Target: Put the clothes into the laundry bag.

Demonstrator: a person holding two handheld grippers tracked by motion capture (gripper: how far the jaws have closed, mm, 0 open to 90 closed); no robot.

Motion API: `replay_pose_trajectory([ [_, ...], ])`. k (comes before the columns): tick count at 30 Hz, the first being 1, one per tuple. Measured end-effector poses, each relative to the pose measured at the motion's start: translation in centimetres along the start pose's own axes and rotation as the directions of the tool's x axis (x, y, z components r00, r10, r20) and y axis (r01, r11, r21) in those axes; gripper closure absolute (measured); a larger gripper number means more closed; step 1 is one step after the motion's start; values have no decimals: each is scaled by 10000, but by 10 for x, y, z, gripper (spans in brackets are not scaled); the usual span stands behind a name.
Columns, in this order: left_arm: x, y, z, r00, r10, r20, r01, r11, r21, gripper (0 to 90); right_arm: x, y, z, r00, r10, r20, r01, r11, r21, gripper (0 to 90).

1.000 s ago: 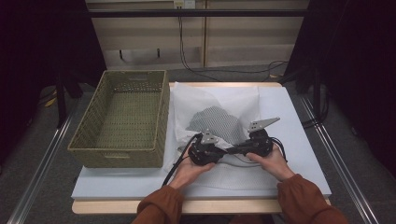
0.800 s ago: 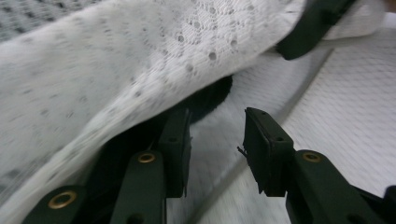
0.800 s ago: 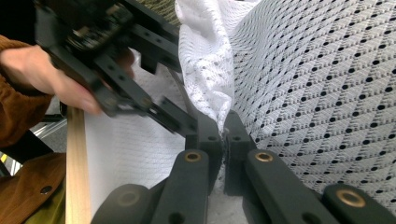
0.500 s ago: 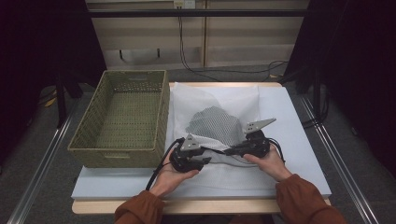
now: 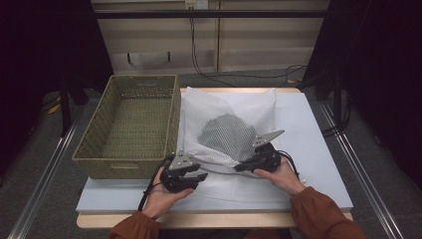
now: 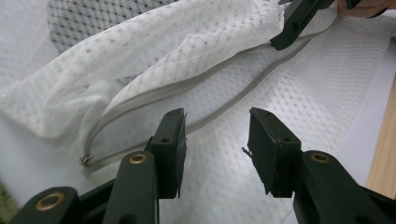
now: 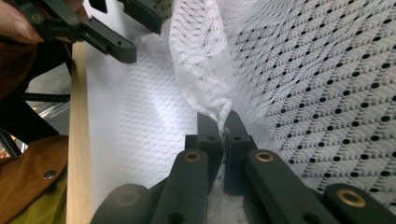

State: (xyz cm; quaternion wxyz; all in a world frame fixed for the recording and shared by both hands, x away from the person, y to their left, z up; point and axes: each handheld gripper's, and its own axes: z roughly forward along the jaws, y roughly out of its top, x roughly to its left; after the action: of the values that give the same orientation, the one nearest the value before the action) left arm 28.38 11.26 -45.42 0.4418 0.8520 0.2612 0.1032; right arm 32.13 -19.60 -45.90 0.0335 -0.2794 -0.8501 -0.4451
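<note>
Left tool (image 5: 191,178) sits low on the worktop (image 5: 318,129) near the front edge, just in front of the basket's near right corner — jaws parted, nothing between them. They have just been opening. In the left gripper view the two black pads stand apart over white mesh, with the grey zipper track running past beyond them, untouched.

Largest to smallest:

- Worktop: pale blue-grey sheet on a wooden board, person's forearms in rust-orange sleeves coming in from the bottom of the high view.
- Woven basket (image 5: 130,124): olive green, rectangular, on the left part of the worktop, its right wall just beside the bag.
- Mesh laundry bag (image 5: 226,107): white, spread flat over the middle of the worktop, a dark-dotted grey garment (image 5: 224,133) showing through it. Near flap is lifted and folded back along the zipper (opening runs between the two tools).
- Right tool (image 5: 245,166): clenched on the bag's upper mesh layer. The right gripper view shows the jaws pressed together with a pinch of white netting bunched between them; the left gripper view shows the same jaw tips (image 6: 290,29) holding the flap edge up by the zipper.
- Zipper (image 6: 187,88): grey, two tracks spread apart, converging toward the left.
- Zipper slider (image 6: 85,160): small metal piece at the closed end of the track — lies on the bag to the left of the left tool's jaws, clear of them.
</note>
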Motion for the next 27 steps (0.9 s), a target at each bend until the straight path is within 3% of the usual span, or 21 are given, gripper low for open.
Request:
replay_pose_trajectory([
  [8,7,-18,-21,9992,-90,-392,99,9997,213,536,-4,-5,9,9999,128,101,-131,9995,296,877],
  [10,8,-23,-24,9980,-59,-629,86,9991,417,553,-7,-7,11,9996,201,215,-208,9991,375,876],
  [13,9,-30,-25,9980,-14,-639,58,9976,696,528,-9,-9,14,9993,193,321,-210,9984,530,868],
  [20,9,-41,-15,9981,180,-594,-89,9887,1499,423,-11,-12,16,9990,171,419,-199,9976,668,849],
  [22,9,-41,-13,9981,333,-513,-258,9899,1395,412,-11,-13,15,9987,159,484,-191,9976,658,830],
  [27,9,-40,-10,9989,61,-467,5,9903,1391,436,-10,-15,17,9983,135,575,-173,9976,668,742],
])
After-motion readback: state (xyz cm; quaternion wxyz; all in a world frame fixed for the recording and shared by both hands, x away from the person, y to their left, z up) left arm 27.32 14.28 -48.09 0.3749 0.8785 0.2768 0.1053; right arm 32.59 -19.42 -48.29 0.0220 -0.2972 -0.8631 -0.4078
